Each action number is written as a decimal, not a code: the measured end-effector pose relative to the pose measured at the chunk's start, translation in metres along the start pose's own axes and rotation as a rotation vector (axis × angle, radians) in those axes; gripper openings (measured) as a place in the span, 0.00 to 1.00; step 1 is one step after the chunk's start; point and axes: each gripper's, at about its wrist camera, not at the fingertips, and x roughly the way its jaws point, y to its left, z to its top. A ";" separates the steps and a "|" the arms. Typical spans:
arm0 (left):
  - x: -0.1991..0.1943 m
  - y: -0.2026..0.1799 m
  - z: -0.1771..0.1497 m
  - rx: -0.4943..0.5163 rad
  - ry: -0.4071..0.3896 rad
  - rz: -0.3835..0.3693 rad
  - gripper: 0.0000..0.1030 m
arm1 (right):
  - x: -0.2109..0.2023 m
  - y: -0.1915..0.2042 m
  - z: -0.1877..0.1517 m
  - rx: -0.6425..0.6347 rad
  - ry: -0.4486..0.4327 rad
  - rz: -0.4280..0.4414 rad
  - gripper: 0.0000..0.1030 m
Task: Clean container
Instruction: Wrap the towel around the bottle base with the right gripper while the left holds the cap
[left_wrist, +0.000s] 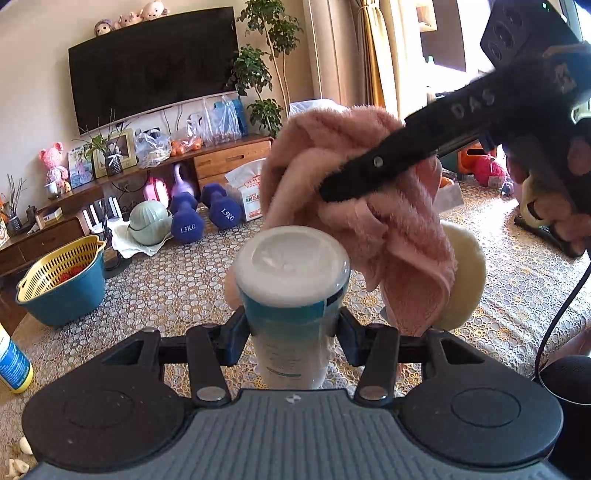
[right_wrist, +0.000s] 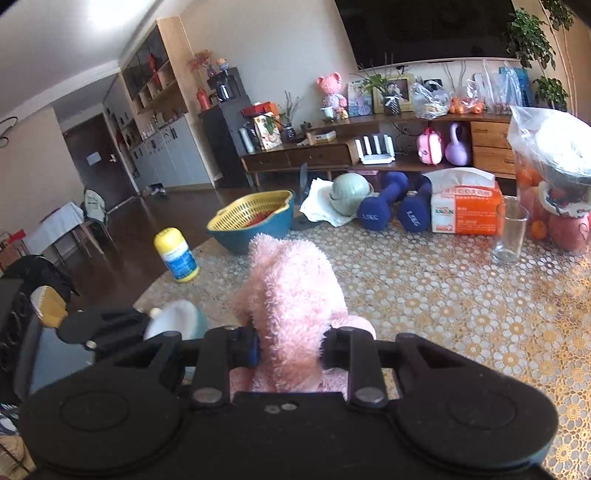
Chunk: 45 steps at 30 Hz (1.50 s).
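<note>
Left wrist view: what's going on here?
A person is cleaning a bottle, using one hand-held gripper per hand. The left hand-held gripper is shut on a white-capped bottle, holding it upright above the patterned tablecloth. The right hand-held gripper is shut on a bunched pink towel, which sits against the bottle's upper right side near the cap. Whether the towel is pressing on the bottle or only beside it, I can't tell.

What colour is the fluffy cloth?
Pink. The fluffy cloth shows best in the right wrist view, clamped in the right hand-held gripper.
</note>
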 end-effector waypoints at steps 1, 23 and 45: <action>-0.002 0.000 -0.001 0.002 -0.002 -0.004 0.48 | -0.001 0.005 0.003 -0.004 -0.006 0.026 0.25; -0.037 0.016 -0.036 -0.071 0.044 -0.054 0.48 | 0.085 0.016 -0.029 0.091 0.182 0.158 0.26; -0.033 0.021 -0.068 -0.129 0.168 -0.034 0.48 | 0.060 0.018 -0.035 -0.021 0.121 -0.047 0.25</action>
